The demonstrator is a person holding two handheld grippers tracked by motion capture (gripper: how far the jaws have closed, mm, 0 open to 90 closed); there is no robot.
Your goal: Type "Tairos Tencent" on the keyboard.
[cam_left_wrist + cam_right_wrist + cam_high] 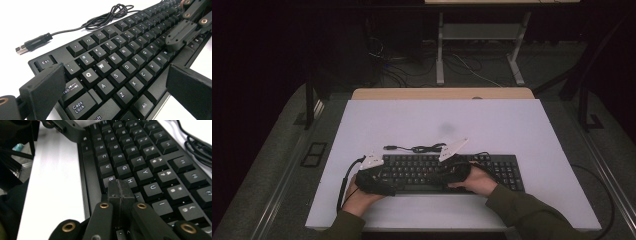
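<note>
A black keyboard [504,172] lies across the near half of the white table top [512,125]. Its cable [424,148] is coiled just behind it, with the USB plug [22,49] loose on the table. My left gripper [382,184] is at the keyboard's left end, and its jaws stand wide open on either side of the left-hand keys [115,90]. My right gripper [442,172] is over the middle of the keyboard. Its jaws are shut on each other with nothing between them. Its tips [120,191] sit at the keys near B and H.
A wooden desk edge [442,93] runs behind the white top. Farther back on the dark floor are a metal table frame [482,45] and loose cables [402,70]. The person's sleeves [532,215] come in from the near edge.
</note>
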